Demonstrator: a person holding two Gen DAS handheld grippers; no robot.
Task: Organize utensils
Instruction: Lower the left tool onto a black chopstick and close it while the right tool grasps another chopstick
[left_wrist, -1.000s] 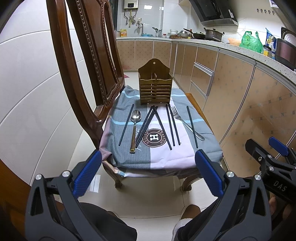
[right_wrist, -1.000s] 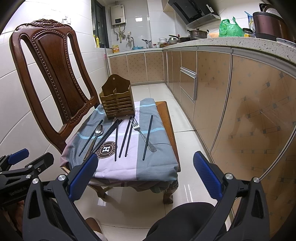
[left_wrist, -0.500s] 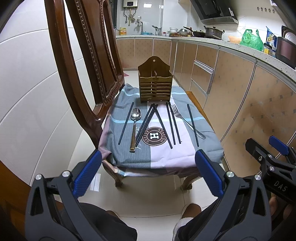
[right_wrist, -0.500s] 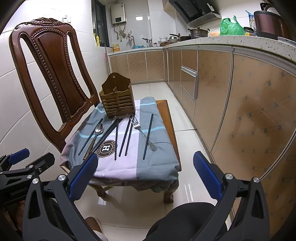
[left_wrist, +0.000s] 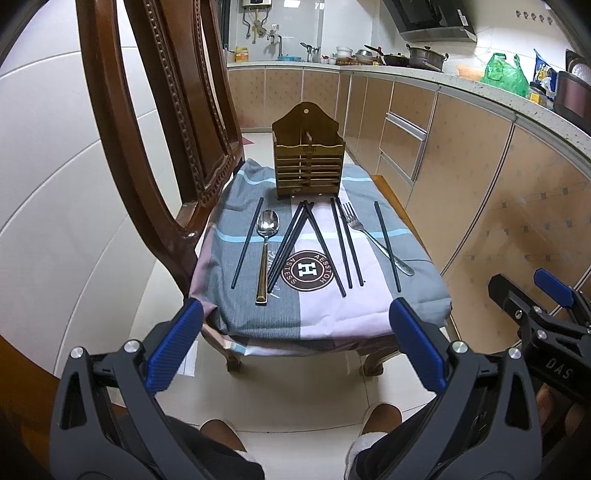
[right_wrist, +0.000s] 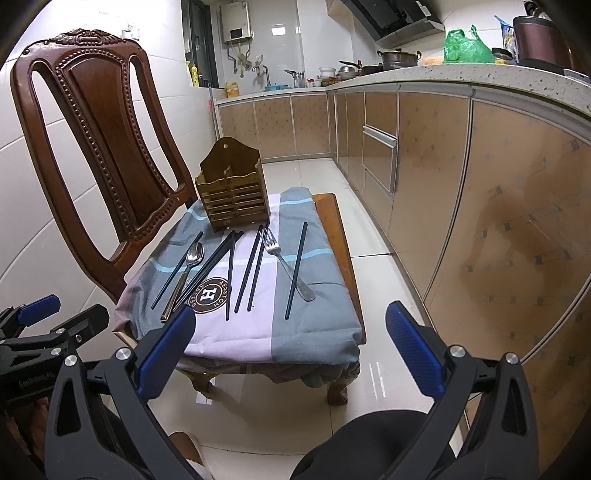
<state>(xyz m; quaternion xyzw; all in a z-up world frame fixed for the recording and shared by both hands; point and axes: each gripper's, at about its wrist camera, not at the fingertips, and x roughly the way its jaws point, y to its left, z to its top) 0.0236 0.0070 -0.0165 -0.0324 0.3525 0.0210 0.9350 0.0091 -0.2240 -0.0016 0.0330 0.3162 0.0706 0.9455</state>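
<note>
In front of the wooden holder (left_wrist: 307, 161), chopsticks (left_wrist: 345, 243), a spoon (left_wrist: 265, 246) and a fork (left_wrist: 369, 235) lie on the cloth (left_wrist: 332, 306). Short of the cloth's near edge, the left gripper (left_wrist: 295, 347) and right gripper (right_wrist: 291, 349) hang wide apart, apparently empty.

Open floor before stool (left_wrist: 369, 363), chair back (left_wrist: 155, 122) crowding left

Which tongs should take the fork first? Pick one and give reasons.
Right. The fork lies on the right side of the cloth, nearer the right tongs. The left tongs face the spoon. Both are open and empty.
</note>
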